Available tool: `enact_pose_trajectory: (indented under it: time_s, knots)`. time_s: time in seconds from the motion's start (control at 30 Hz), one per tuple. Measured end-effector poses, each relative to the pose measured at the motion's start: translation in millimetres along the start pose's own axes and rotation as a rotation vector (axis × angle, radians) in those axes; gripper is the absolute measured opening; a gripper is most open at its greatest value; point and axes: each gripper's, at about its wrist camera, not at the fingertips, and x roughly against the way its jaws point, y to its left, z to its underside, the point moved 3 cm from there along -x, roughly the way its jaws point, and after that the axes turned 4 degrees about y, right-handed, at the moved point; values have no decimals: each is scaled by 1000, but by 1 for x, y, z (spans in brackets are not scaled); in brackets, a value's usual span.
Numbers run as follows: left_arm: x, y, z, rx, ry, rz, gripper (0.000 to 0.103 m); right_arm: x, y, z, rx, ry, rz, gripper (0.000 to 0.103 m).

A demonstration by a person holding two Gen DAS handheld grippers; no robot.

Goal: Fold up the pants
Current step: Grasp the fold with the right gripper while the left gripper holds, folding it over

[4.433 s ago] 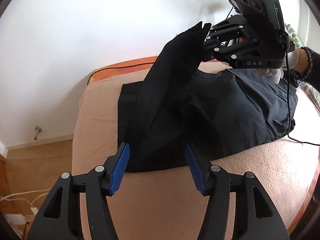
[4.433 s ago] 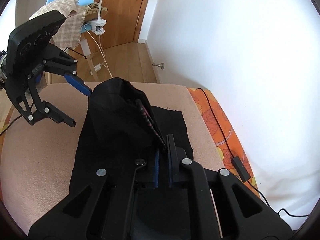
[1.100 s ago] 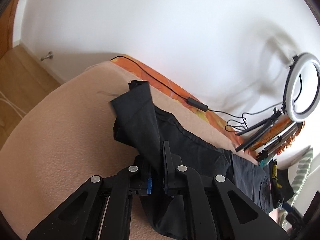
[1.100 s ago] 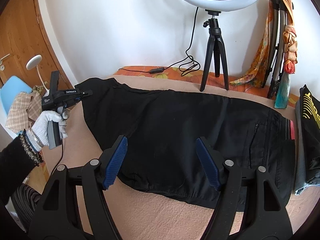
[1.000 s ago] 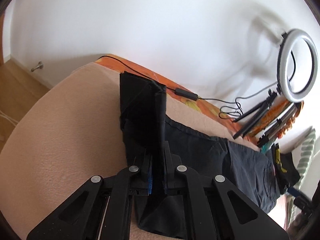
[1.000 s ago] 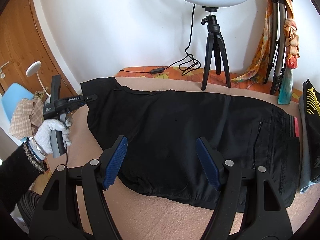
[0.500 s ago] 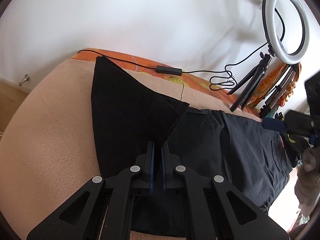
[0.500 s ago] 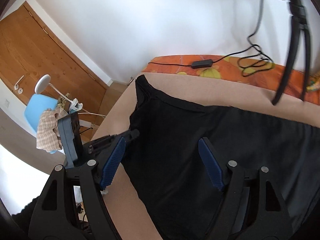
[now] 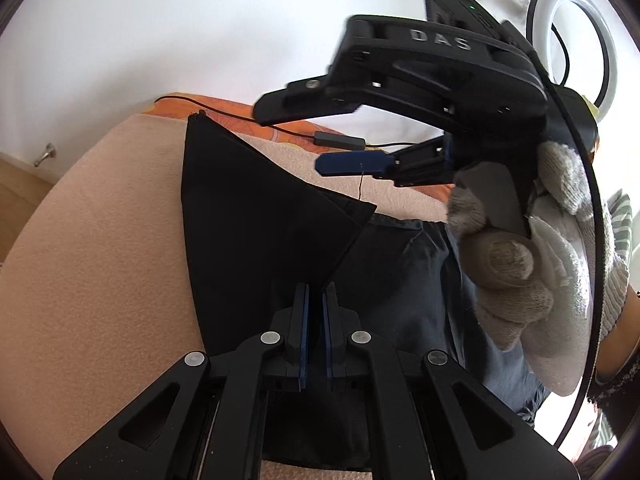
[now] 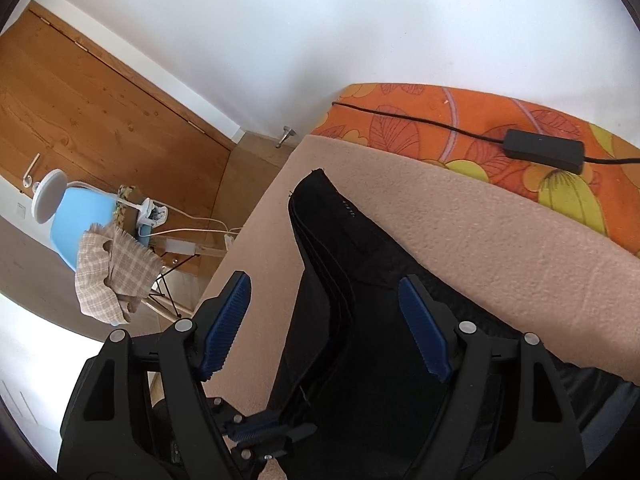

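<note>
My left gripper (image 9: pixel 314 332) had its blue pads nearly together, pinching a fold of the black fabric pants (image 9: pixel 256 232), which lay on the peach fleece blanket (image 9: pixel 96 256) straight ahead of it. The pant leg rose from my left jaws as a flat triangular flap, its hem end pointing away toward the orange floral cover (image 10: pixel 460 120) and the thin black cable with its inline box (image 10: pixel 542 150). My right gripper (image 10: pixel 324 328) stood wide, both blue pads clear of the cloth, with the folded leg directly between and below them. In the left wrist view it hovered above the flap's far edge, held in my white knitted glove (image 9: pixel 532 264). Beyond its left finger stood a light blue chair (image 10: pixel 80 216) draped with a checked cloth (image 10: pixel 116 272)
</note>
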Motion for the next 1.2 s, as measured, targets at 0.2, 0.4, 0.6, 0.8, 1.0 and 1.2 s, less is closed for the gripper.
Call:
enact_pose_trajectory:
  time_s: [0.2,0.4,0.6,0.8,1.0,1.2]
  knots:
    - [1,-1,1,-3,-3,-3,4,-33,15,5,64,83,43,26]
    - [13,-22,3,-111,-55,-110,8,-19,6,7,0,48,25,5]
    - [13,-47,11,-238,-76,-246,20,0,5,8,-42,16,11,5]
    - [13,-51,14,-237,-88,-242,18,14,4,12,-66,-10,21,4]
    - [38,-45,15,-209,-107,-156,7,47,-5,23,-101,-67,18,4]
    - [50,-71,15,-186,-111,-63,5,94,-9,39,-110,-142,54,4]
